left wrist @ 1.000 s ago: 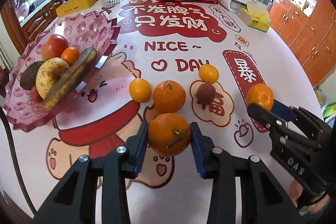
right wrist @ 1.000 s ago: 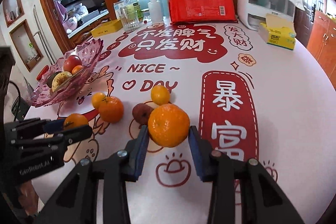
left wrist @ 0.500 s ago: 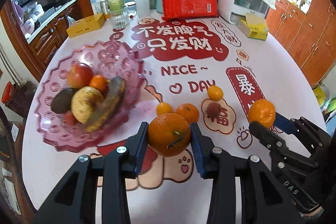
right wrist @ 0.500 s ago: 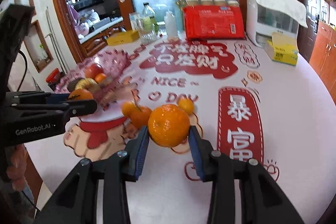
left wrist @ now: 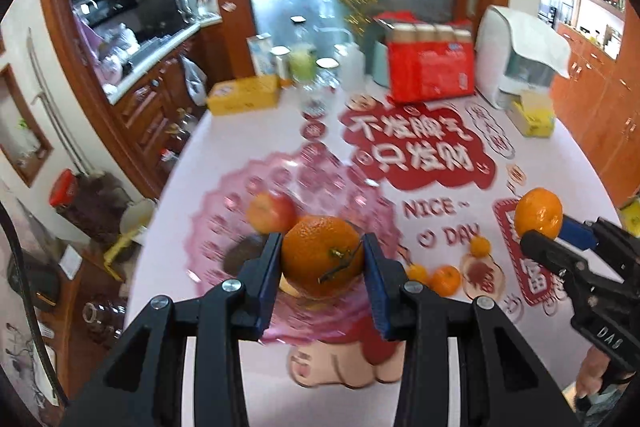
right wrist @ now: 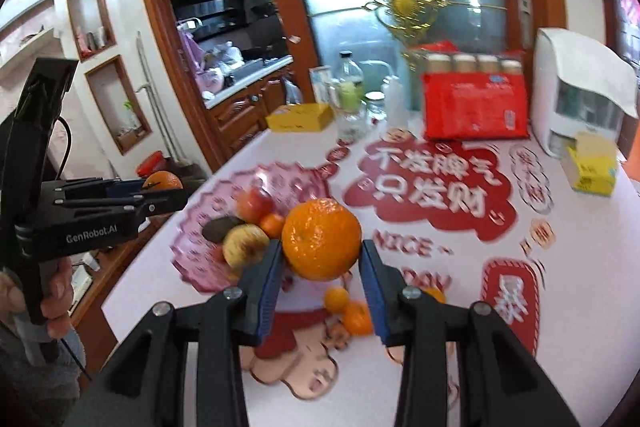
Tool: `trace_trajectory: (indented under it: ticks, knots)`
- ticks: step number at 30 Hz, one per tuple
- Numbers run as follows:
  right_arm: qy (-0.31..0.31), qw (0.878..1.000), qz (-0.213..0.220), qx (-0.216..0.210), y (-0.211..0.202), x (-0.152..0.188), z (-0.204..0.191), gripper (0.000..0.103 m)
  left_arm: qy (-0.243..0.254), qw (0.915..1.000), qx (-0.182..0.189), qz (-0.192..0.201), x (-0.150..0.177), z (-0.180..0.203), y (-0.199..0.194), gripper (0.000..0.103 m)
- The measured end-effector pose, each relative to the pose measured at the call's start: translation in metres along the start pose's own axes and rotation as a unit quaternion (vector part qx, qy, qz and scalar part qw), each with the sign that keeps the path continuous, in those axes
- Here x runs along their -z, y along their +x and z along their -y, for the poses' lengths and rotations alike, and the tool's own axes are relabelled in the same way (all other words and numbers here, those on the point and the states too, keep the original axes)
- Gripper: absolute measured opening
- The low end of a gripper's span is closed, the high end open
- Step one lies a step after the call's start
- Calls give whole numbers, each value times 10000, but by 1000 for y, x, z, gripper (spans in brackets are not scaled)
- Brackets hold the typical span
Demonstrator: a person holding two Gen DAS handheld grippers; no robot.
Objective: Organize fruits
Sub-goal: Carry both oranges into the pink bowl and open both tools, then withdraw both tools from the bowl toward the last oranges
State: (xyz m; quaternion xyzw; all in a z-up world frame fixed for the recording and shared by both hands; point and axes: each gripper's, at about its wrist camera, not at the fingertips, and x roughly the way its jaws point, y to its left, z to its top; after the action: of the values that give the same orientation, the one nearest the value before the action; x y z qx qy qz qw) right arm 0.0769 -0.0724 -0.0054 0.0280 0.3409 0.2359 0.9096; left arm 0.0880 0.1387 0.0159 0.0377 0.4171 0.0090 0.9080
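My left gripper is shut on an orange with a stem, held high above the pink fruit bowl. The bowl holds a red apple and other fruit, partly hidden. My right gripper is shut on a second orange, also raised, right of the bowl. In the right wrist view the bowl shows an apple, a yellowish fruit and a dark fruit. Small oranges and a dark red fruit lie on the table.
A red drink pack, a white appliance, a yellow tissue box, a yellow box and bottles stand at the table's back. The table's left edge drops to a floor with jars.
Both grippers have risen well above the table with their oranges and swung left. The left one now hangs over the pink bowl.
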Motion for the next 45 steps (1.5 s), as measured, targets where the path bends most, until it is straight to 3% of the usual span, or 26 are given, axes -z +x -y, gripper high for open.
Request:
trace_trajectory:
  ticks: [7, 11, 18, 25, 28, 30, 33, 45]
  knots:
    - [-171, 9990, -210, -342, 41, -56, -26, 39, -225, 9992, -302, -161, -18, -42, 16, 38]
    - [-162, 9962, -599, -615, 85, -69, -39, 39, -519, 9971, -165, -533, -16, -70, 54, 38]
    - [-286, 9878, -1482, -384, 176, -43, -57, 39, -873, 9896, 54, -1145, 9, -83, 117, 38]
    - [-225, 9767, -2118, -275, 221, -9, -56, 40, -917, 9837, 182, -1534, 32, -76, 154, 38]
    - [-188, 9735, -2267, -236, 228, -6, -55, 40, -922, 9818, 183, -1649, 38, -74, 161, 40]
    - [-230, 9731, -2286, -172, 228, -4, -54, 41, -913, 9826, 172, -1610, 38, -73, 161, 64]
    - [-244, 9751, -2199, -112, 223, -6, -53, 44, -833, 9855, 22, -1477, 37, -72, 155, 77]
    - [22, 9851, -1682, -344, 182, -20, -45, 45, -763, 9899, -110, -1186, 31, -68, 122, 80]
